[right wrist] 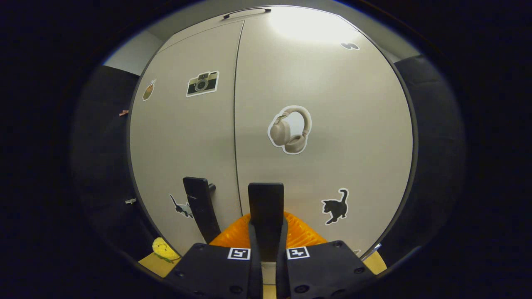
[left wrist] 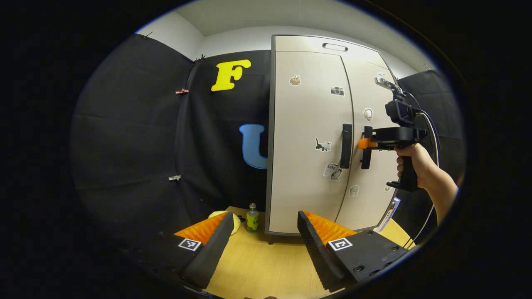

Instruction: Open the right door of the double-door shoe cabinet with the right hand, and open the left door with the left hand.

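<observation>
Black-walled booth, both cabinet doors closed: right gripper (right wrist: 266, 232) pinches the right handle (right wrist: 266, 207); pull straight back, squarely. Left gripper (left wrist: 262, 245) spread, left handle (left wrist: 346, 145) ahead.

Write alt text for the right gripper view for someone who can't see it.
The right gripper is closed on the black handle of the right door of a beige shoe cabinet, both doors shut. Stickers include headphones, a black cat and a camera; the left door handle stands free.
</observation>
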